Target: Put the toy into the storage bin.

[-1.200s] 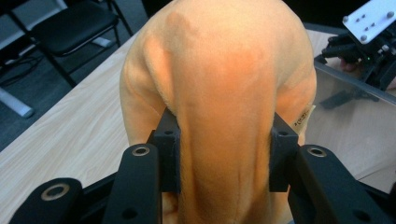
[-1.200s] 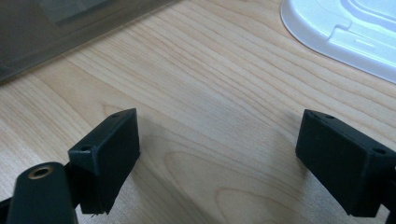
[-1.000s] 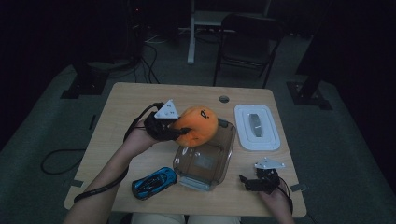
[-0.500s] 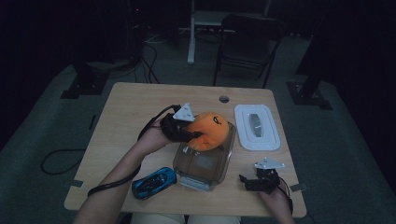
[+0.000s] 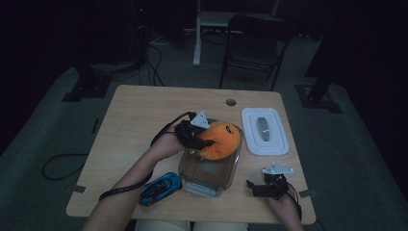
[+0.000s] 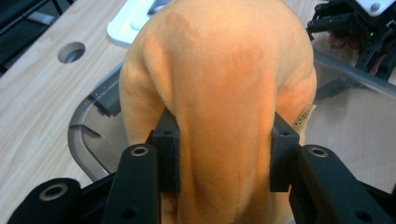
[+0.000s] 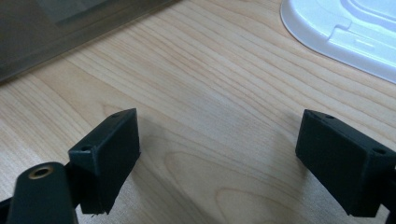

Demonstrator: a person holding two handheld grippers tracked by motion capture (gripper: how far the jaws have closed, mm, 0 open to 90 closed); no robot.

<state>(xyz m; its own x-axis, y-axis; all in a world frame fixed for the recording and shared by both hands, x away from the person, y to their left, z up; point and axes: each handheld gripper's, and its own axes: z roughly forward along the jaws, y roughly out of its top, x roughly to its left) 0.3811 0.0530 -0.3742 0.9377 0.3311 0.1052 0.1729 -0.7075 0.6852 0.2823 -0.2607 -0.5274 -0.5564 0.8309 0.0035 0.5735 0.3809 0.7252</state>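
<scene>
Faintly legible – small side tag (image 6: 304, 117) on orange plush (image 6: 224, 88), writing unreadable.

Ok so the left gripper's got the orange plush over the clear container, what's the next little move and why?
Probably lower the orange plush toy into the clear container, then open. The left gripper is clamped on it above the open tub, whose white lid lies aside, while the right gripper rests open on the table.
</scene>
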